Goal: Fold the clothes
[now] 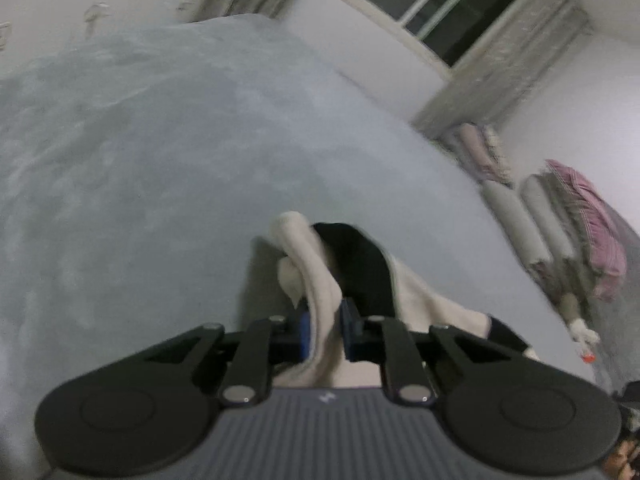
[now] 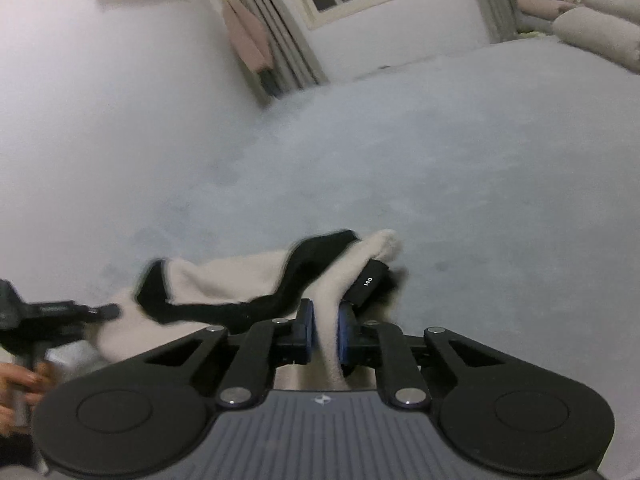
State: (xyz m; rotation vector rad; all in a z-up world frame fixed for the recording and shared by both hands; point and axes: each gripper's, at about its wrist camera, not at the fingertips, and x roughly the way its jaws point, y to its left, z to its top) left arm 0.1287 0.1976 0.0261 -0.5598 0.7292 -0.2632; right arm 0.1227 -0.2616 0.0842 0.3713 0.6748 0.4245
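Observation:
A small white garment with black trim (image 1: pixel 316 264) is held up over a pale grey bed sheet (image 1: pixel 140 160). My left gripper (image 1: pixel 327 322) is shut on a white fold of it, with the black band arching just beyond the blue pads. In the right wrist view the same garment (image 2: pixel 224 280) stretches leftward, and my right gripper (image 2: pixel 325 330) is shut on its white edge beside a black label marked 140 (image 2: pixel 370 282). The left gripper (image 2: pixel 100 312) shows at the left edge of that view, pinching the cloth's other end, with a hand (image 2: pixel 20 384) under it.
The grey sheet (image 2: pixel 440 160) spreads widely ahead of both grippers. Rolled grey bolsters and a pink striped pillow (image 1: pixel 592 224) lie at the bed's right side. A window (image 1: pixel 432 4) with curtains stands behind, and more pillows (image 2: pixel 592 28) sit at the far right.

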